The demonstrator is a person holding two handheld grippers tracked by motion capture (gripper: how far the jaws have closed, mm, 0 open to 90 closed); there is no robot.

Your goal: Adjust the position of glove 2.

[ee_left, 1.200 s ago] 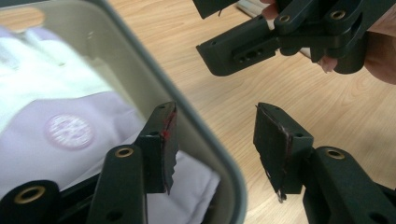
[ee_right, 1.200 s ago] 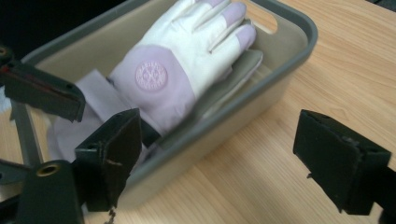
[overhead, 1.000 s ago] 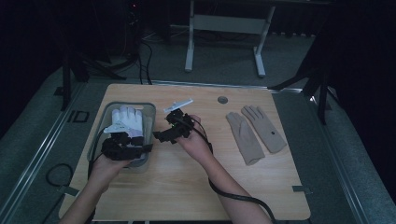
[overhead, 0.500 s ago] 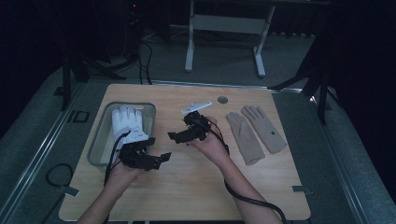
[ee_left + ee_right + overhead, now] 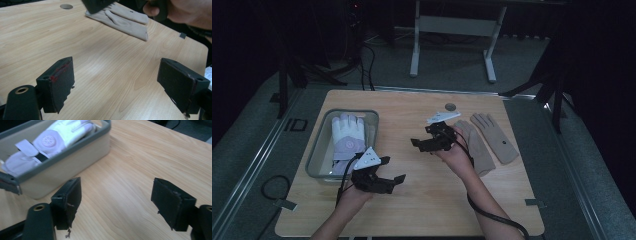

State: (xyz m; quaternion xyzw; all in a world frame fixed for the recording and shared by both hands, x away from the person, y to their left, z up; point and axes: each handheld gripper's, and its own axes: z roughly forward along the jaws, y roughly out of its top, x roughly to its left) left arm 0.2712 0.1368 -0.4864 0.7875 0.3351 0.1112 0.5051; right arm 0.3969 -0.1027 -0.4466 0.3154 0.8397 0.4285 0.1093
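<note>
A white and lilac glove (image 5: 347, 138) (image 5: 53, 137) lies in a grey bin (image 5: 323, 145) (image 5: 75, 152) at the table's left. A pair of beige gloves (image 5: 489, 140) (image 5: 125, 18) lies flat on the right of the wooden table (image 5: 422, 200). My left gripper (image 5: 393, 171) (image 5: 122, 85) hovers open over bare wood just right of the bin's near corner, with nothing between its jaws. My right gripper (image 5: 418, 145) (image 5: 116, 202) is held open above the table's middle, left of the beige gloves, pointing toward the bin, and is empty.
A round hole (image 5: 451, 106) (image 5: 66, 6) sits in the tabletop near the far edge. A metal stand (image 5: 452, 30) is on the floor beyond the table. Cables trail from both grippers toward the near edge.
My left gripper has left the bin and moved back and right to the bin's near corner, empty. The right gripper has moved right toward the beige gloves. The white glove stays in the bin.
</note>
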